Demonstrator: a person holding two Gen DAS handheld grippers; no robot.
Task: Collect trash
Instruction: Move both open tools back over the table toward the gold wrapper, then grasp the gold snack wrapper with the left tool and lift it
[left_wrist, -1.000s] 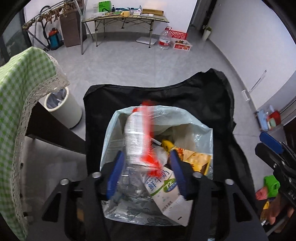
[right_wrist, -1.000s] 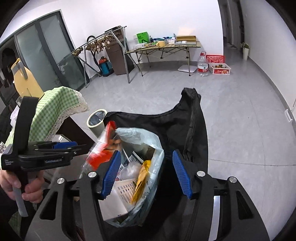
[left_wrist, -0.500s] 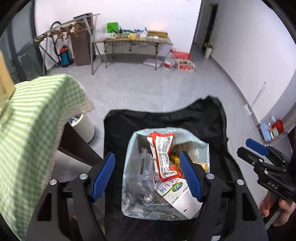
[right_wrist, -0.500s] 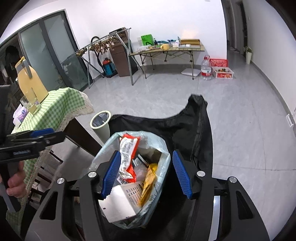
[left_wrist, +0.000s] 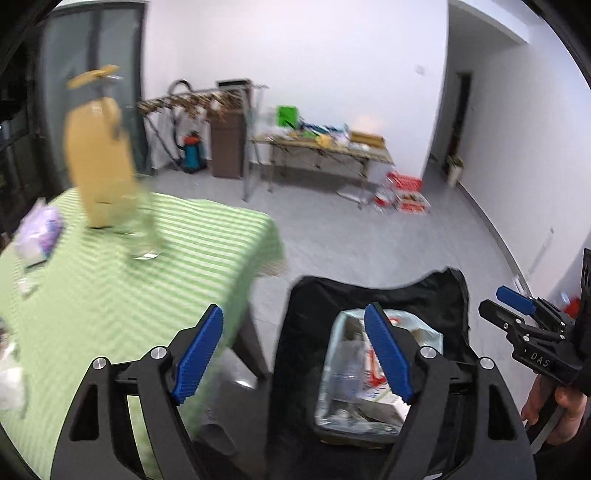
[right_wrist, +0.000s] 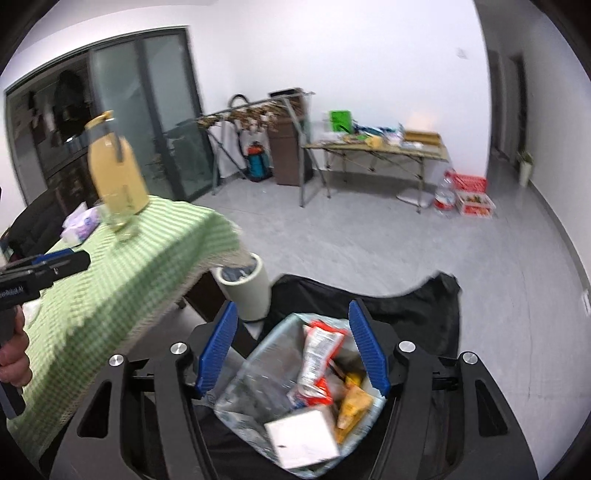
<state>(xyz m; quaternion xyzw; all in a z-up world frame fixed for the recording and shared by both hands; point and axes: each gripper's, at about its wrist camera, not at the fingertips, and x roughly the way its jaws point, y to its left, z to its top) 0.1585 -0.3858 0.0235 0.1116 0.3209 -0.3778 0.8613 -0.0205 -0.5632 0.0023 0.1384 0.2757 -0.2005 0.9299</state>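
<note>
Both grippers are empty. The left gripper (left_wrist: 293, 354) has its jaws opening, with nothing between them; it looks past the corner of the desk (left_wrist: 110, 288). The right gripper (right_wrist: 291, 349) is also easing apart and is released, hovering above the trash bag (right_wrist: 236, 387), touching nothing.

The collected trash sits in that clear bag, which lies open on a black cloth (right_wrist: 406, 306) beside the desk: a red-and-white wrapper (right_wrist: 317, 354), a yellow packet (right_wrist: 352, 404), a white carton (right_wrist: 303, 439) and a clear plastic bottle (left_wrist: 345, 373) are inside.

Judged step: going back to the desk for the next piece. Pale crumpled bits (left_wrist: 11, 373) show at the left edge of the desk, too blurred to identify.

- Let the view settle before you choose a target; the left view is smeared.
- Approach from above with the jaws wide, and close only once a piece is squarely between the pads.
- Keep well away from the tall yellow bottle (left_wrist: 98, 147) and the glass (left_wrist: 144, 236) just beside it; both look easy to tip.
- The tissue pack (left_wrist: 38, 232) looks unopened, probably not trash.

Room: the checked tablecloth overhangs the desk edge, so stay above its hem when you carry things across. A small white bin (right_wrist: 245, 290) stands between the desk and the bag. The floor beyond is open.
</note>
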